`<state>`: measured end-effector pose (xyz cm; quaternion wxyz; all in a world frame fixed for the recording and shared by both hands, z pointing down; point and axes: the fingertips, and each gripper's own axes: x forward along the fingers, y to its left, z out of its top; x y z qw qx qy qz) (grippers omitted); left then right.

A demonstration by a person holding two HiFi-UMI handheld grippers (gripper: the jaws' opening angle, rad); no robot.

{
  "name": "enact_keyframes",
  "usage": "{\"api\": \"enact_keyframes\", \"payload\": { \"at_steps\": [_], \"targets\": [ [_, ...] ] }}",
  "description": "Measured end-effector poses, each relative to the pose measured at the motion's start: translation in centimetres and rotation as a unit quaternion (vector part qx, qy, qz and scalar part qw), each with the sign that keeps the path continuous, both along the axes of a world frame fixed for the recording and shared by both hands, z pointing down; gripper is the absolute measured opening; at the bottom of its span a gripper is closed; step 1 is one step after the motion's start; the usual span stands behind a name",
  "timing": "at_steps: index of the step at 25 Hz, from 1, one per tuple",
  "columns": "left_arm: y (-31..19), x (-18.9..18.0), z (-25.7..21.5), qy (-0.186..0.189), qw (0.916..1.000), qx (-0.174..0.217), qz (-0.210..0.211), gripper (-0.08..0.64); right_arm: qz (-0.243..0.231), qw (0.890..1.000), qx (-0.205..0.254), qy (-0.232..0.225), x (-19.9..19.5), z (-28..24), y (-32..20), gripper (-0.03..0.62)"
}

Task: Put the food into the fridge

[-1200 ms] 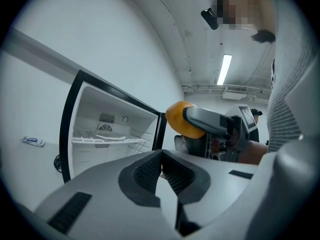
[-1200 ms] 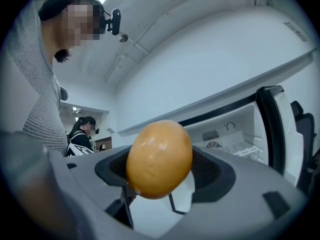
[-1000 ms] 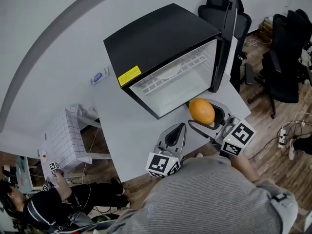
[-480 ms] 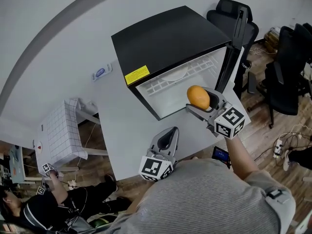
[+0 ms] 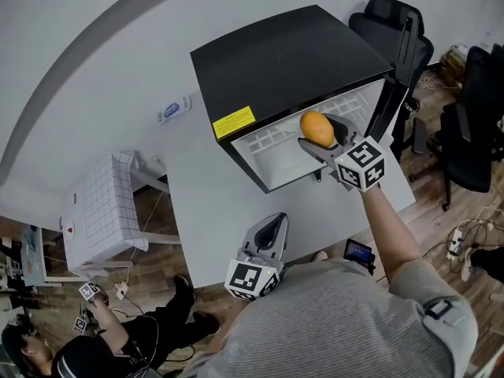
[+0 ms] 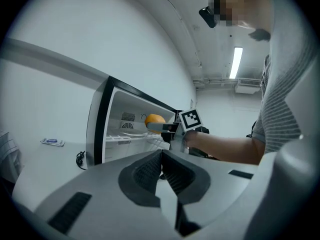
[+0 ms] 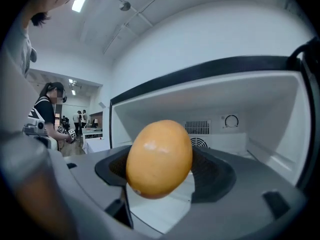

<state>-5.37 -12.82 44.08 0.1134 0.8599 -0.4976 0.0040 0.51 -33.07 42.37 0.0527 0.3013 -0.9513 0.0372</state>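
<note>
Right claw (image 5: 317,131) around orange fruit (image 5: 316,127) (at the fridge (image 5: 276,61) mouth)

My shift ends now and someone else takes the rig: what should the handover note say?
Right tongs: shut on the orange fruit, held at the mouth of the open fridge.
Left tongs: shut, empty, low over the white table.
Done: fridge door open, fruit in grip off the table.
Left: set the fruit on the wire shelf inside, release, draw back.
</note>
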Motion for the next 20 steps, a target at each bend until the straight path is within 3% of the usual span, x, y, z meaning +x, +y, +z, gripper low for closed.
{"api": "enact_keyframes", "payload": {
  "at_steps": [9, 20],
  "targets": [
    [-0.1, -0.3, 0.9, -0.002, 0.9999, -0.013, 0.001, 0.011, 0.024, 0.999, 0.012, 0.045, -1.9, 0.5, -5.4, 0.341],
    [-1.3, -1.3, 1.4, -0.006, 0.9998, -0.018, -0.005, 0.011, 0.072, 0.991, 0.028, 0.109, -3.9, 2.2, -8.3, 0.341]
  ]
}}
